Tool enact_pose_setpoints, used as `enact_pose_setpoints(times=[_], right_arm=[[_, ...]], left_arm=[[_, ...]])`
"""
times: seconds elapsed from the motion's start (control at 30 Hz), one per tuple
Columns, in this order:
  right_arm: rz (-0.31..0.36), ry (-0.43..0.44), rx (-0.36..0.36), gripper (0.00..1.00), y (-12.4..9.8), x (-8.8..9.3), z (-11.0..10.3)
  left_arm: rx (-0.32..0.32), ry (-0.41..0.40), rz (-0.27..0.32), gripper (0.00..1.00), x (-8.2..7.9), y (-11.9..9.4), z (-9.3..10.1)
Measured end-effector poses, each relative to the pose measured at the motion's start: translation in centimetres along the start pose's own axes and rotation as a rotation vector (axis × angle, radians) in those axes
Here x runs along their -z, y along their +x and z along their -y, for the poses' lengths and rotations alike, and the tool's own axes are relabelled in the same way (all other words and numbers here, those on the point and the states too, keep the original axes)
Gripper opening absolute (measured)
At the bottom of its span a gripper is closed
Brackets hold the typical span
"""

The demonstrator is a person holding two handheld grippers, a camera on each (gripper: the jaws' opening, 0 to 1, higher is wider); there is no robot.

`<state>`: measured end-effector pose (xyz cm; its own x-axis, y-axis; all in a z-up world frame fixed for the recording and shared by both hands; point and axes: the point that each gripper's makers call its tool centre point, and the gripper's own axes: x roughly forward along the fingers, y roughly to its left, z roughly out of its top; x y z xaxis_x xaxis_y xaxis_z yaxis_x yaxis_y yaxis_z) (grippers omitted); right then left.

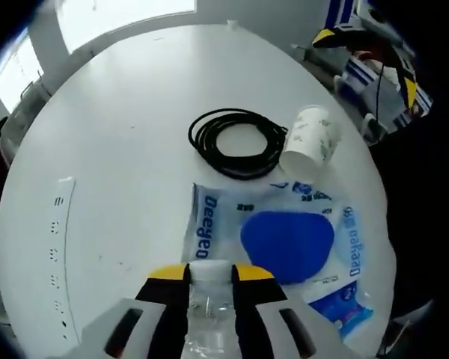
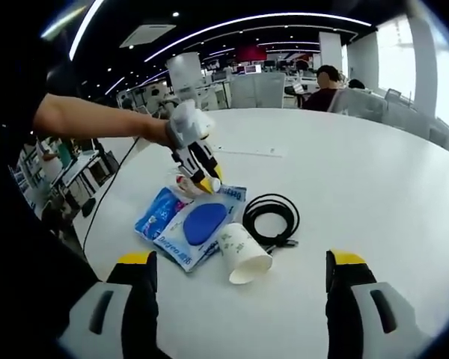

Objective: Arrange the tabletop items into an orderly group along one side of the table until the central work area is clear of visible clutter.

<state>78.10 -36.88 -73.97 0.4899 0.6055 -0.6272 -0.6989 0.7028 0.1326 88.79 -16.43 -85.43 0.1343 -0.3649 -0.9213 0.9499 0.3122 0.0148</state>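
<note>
My left gripper is shut on a clear plastic bottle with a white cap, held just above the table. Right beyond it lies a flat wet-wipes pack with a blue lid. A small blue pack lies beside that. Further on are a coiled black cable and a paper cup on its side. My right gripper stands wide open, with the cup a little ahead of its jaws. Beyond are the cable, the wipes pack and the left gripper in a person's hand.
The round white table has a socket strip set into it on the left. A thin white strip lies at the far side. Desks, chairs and a seated person are beyond the table.
</note>
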Motion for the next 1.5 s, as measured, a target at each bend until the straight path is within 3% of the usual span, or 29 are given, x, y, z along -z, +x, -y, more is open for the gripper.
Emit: enact_pose_setpoints(times=[0.73,1.17,1.5], right_arm=[[0.014,-0.055,-0.038,0.89,0.2,-0.9,-1.1],[0.014,-0.087,-0.062,0.89,0.2,-1.2,-2.1],[0.007,-0.112,-0.081,0.89,0.5,-1.5,-2.5]], left_arm=[[-0.055,-0.009,0.062,0.18,-0.1,-6.4,0.2],[-0.113,-0.046,0.119,0.17,1.4,-11.0,0.1],[-0.176,-0.113,0.179,0.17,3.6,-14.4,-0.4]])
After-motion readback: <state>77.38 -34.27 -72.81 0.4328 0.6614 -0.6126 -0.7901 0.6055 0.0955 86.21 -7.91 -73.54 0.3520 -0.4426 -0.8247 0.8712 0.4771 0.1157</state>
